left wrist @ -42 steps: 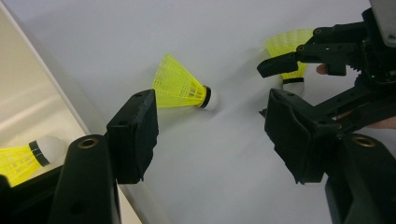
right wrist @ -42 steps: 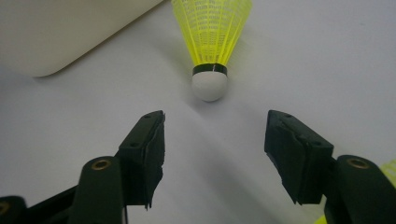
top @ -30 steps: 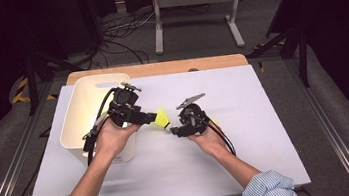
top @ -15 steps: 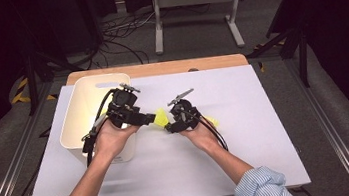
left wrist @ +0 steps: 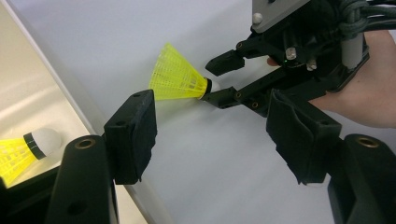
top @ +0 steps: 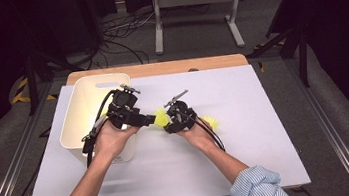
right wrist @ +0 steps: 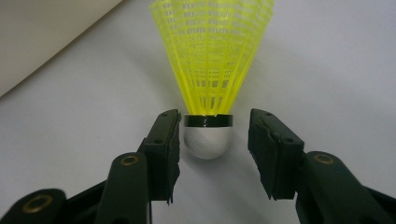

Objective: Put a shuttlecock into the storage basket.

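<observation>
One shuttlecock (left wrist: pixel 28 147) lies binned; my right gripper (right wrist: pixel 212 149), jaws just closing, brackets the next shuttlecock (right wrist: pixel 208 135) ungripped; my left gripper (left wrist: pixel 215 135) gapes empty.

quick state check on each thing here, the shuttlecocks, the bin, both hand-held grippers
yellow plastic shuttlecock with white cork on the table: lying on the table, cork between the right jaws, a gap on one side
second yellow shuttlecock: lying inside the bin
white plastic bin: upright, open-topped
left hand-held gripper: open, empty
right hand-held gripper: jaws just closing, not yet clamped
</observation>
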The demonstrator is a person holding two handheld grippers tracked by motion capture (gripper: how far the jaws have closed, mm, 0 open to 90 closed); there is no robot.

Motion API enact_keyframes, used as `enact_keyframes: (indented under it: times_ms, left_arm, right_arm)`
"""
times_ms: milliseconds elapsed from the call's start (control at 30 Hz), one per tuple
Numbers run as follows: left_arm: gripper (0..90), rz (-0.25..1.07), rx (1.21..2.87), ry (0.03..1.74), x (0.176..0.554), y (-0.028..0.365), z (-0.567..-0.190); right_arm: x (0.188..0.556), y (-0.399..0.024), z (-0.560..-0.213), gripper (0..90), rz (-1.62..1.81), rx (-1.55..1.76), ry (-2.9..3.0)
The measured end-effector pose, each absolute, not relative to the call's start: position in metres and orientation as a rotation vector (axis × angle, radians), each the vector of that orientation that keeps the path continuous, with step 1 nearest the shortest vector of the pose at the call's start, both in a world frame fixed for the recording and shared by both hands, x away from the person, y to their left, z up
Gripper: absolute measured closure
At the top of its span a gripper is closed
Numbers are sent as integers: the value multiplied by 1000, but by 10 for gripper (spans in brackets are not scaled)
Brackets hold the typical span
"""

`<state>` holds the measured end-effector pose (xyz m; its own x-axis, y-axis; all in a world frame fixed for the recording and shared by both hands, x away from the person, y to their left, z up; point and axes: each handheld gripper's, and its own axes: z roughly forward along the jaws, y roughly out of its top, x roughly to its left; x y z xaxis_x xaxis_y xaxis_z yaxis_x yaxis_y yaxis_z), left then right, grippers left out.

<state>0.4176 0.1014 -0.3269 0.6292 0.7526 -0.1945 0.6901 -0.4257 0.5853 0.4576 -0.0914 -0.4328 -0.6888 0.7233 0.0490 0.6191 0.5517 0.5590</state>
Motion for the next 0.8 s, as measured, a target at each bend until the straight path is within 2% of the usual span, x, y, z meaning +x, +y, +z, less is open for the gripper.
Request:
enact_keyframes:
  times_ms: [267, 467, 800]
  left_arm:
    - [340, 126, 2212, 1119, 418, 102, -327]
    - [340, 123, 2215, 1113, 417, 103, -327]
    - [339, 122, 2218, 1117, 418, 102, -328]
  right_arm:
    - [459, -88, -436, 563, 813, 1113, 2606]
    - [459, -86, -438, 631, 810, 1119, 2613]
    - [458, -88, -438, 644, 800, 1123, 2618]
